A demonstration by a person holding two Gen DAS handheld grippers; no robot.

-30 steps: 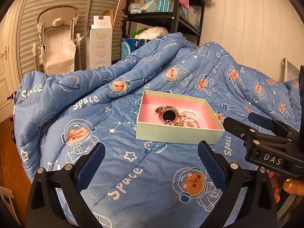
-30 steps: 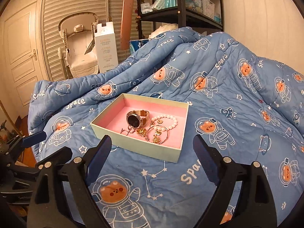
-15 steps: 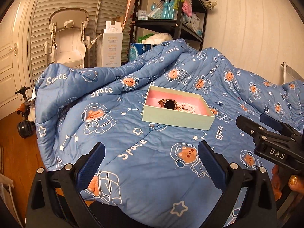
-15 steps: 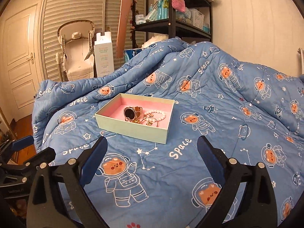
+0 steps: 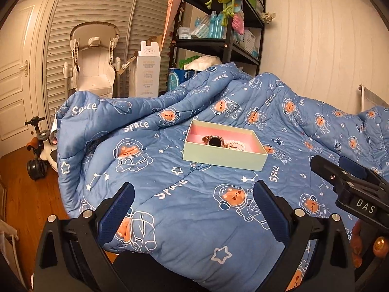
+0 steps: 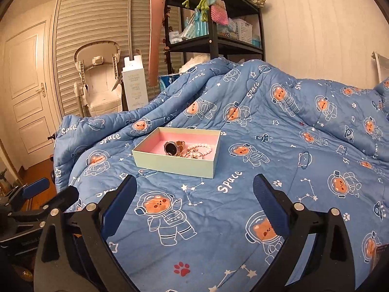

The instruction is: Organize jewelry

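Note:
A pale green box (image 5: 222, 155) with a pink inside sits on the blue space-print quilt; it also shows in the right wrist view (image 6: 175, 163). Inside lie a rose-gold watch (image 5: 215, 141) (image 6: 171, 148), a pearl bracelet (image 6: 201, 149) (image 5: 234, 143) and small gold pieces. My left gripper (image 5: 193, 209) is open and empty, well back from the box near the quilt's front edge. My right gripper (image 6: 193, 206) is open and empty, also back from the box. The right gripper shows at the right of the left wrist view (image 5: 345, 177).
The quilt (image 6: 279, 146) covers the bed and bunches up behind the box. A black shelf unit (image 5: 218, 46), a white carton (image 5: 147, 73) and a baby chair (image 5: 93, 58) stand behind the bed. A toy scooter (image 5: 39, 150) stands on the wood floor at left.
Both grippers have pulled back and away from the box, which now looks smaller and farther. Both stay open and empty. The box and jewelry have not moved.

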